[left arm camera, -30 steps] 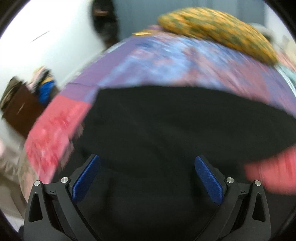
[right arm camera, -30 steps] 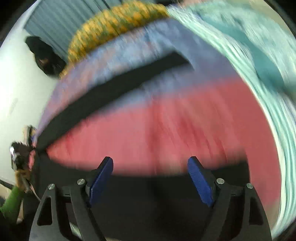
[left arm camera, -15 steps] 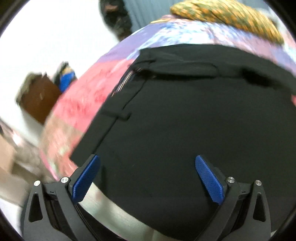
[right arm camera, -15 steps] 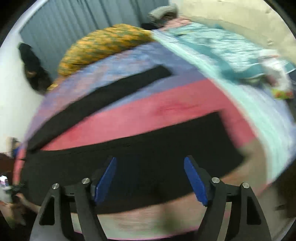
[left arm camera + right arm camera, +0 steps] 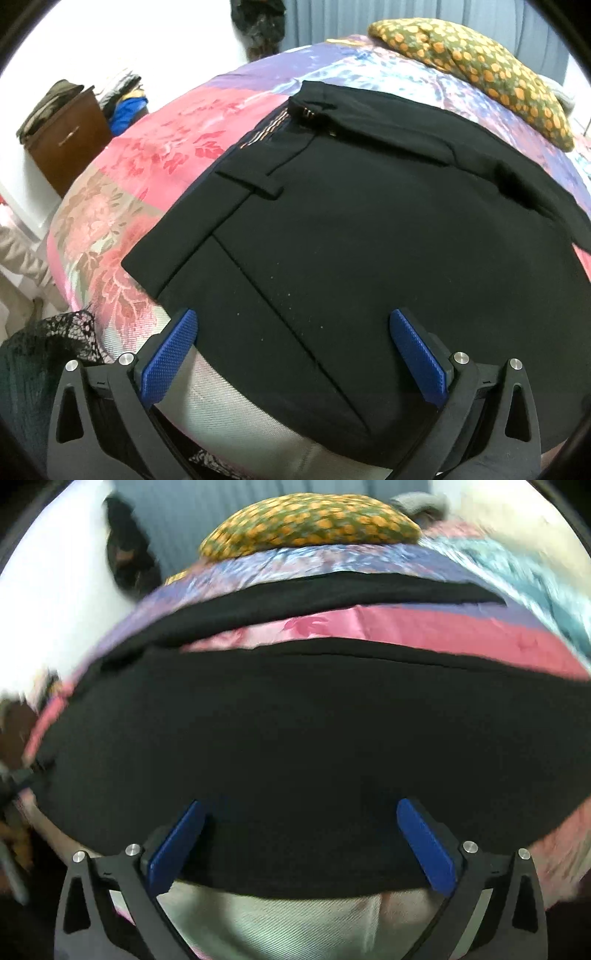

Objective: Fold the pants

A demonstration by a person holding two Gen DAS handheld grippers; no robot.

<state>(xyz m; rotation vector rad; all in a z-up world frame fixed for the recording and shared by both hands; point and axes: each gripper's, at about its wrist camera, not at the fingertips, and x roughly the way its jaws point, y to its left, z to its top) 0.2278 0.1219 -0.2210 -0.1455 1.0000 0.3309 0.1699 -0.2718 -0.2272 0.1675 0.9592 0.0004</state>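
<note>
Black pants [image 5: 369, 240] lie flat on a bed with a pink, purple and floral cover [image 5: 177, 147]. Their waistband with a belt loop and the open fly faces left in the left wrist view. My left gripper [image 5: 291, 332] hovers open over the near waistband side, its blue pads clear of the cloth. In the right wrist view the near pant leg [image 5: 295, 738] fills the middle and the far leg [image 5: 332, 590] runs as a strip behind a pink band of cover. My right gripper [image 5: 299, 827] is over the near leg's front edge, jaws opening wide, pads not pressing on the cloth.
A yellow-spotted pillow [image 5: 476, 62] lies at the far end of the bed. A brown cabinet [image 5: 70, 140] with piled clothes stands at the left against the white wall. Dark lace fabric [image 5: 48, 350] hangs at the near left. A teal cloth [image 5: 524, 579] lies at the right.
Both grippers have swept sideways across the bed to the near edge of the pants. The waistband has come into the left wrist view. The right jaws have spread wider.
</note>
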